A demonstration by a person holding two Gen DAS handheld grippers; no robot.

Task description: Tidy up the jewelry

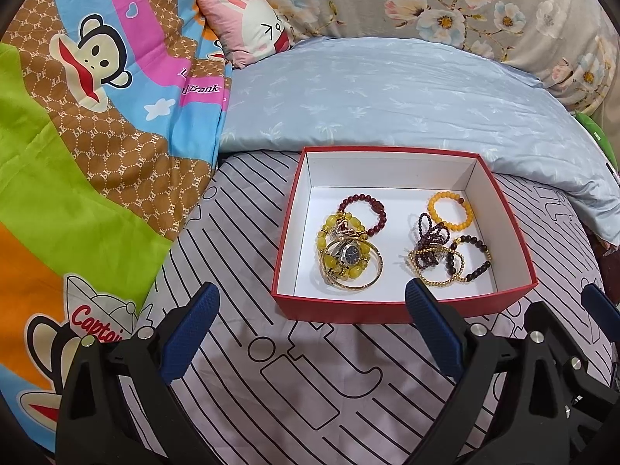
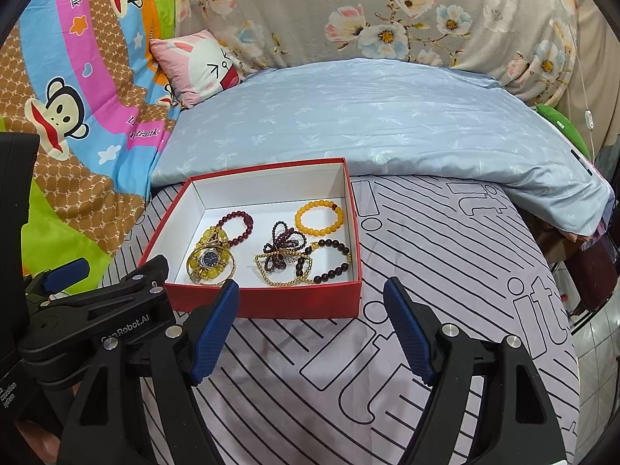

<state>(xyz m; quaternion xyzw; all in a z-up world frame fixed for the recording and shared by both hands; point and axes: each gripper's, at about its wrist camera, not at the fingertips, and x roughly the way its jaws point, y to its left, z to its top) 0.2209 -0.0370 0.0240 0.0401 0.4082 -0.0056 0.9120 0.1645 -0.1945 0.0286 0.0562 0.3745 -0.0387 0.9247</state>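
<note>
A red box [image 1: 403, 312] with a white inside sits on the striped bedsheet; it also shows in the right wrist view [image 2: 267, 302]. In it lie a dark red bead bracelet [image 1: 364, 211], a yellow bead bracelet with a watch [image 1: 348, 255], an orange bead bracelet [image 1: 449, 211], a garnet strand tangle [image 1: 430, 246] and a dark bead bracelet [image 1: 471, 257]. My left gripper [image 1: 312, 296] is open and empty, just before the box's near wall. My right gripper [image 2: 312, 290] is open and empty at the same near wall, right of the left gripper [image 2: 116, 290].
A light blue pillow [image 1: 387, 93] lies behind the box. A colourful cartoon quilt [image 1: 77, 135] is heaped at the left, with a small pink cushion [image 1: 248, 23]. A floral quilt [image 2: 387, 11] lies at the back. The bed's edge [image 2: 569, 310] drops off at the right.
</note>
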